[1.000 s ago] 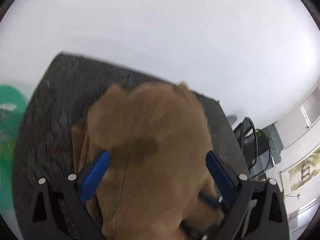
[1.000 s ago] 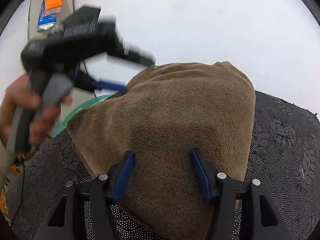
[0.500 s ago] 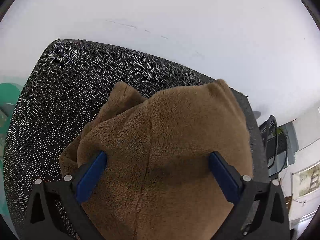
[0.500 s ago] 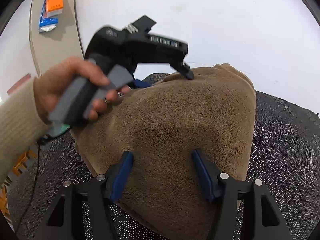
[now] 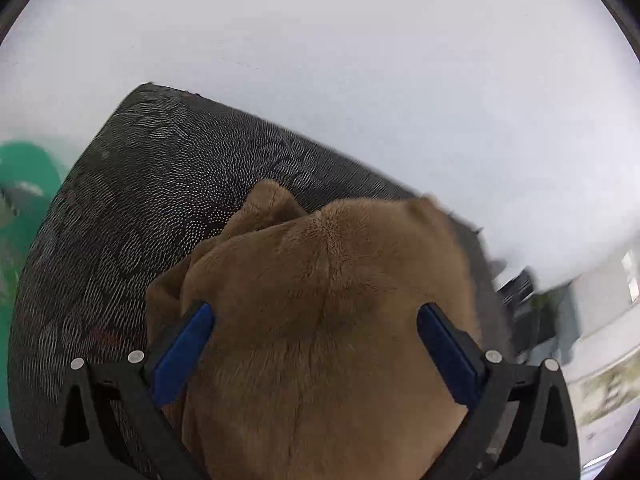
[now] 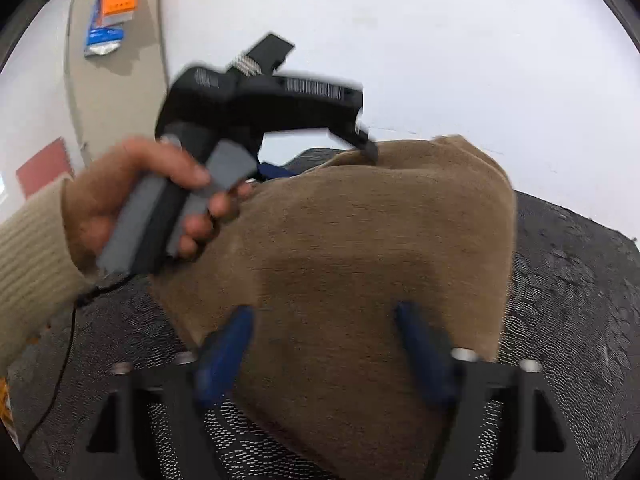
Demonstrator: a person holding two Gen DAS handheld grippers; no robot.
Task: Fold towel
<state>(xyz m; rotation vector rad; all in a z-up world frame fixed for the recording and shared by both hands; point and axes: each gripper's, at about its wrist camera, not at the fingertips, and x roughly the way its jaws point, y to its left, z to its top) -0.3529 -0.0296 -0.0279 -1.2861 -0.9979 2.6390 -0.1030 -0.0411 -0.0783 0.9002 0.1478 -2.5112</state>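
My right gripper (image 6: 324, 344) has just opened wide astride the towel (image 6: 360, 248); my left gripper (image 5: 316, 340), open too, straddles its far end, equally near.

Both wrist views look down, close, sharing the towel (image 5: 328, 320).

An office or lab workroom, most likely — a white table (image 6: 460, 40) carries a black dotted mat (image 5: 160, 208). At ten o'clock in the right wrist view, a beige surface (image 6: 80, 92) holds orange and blue packets (image 6: 112, 12). At four o'clock in the left wrist view — blurred dark equipment (image 5: 524, 292).
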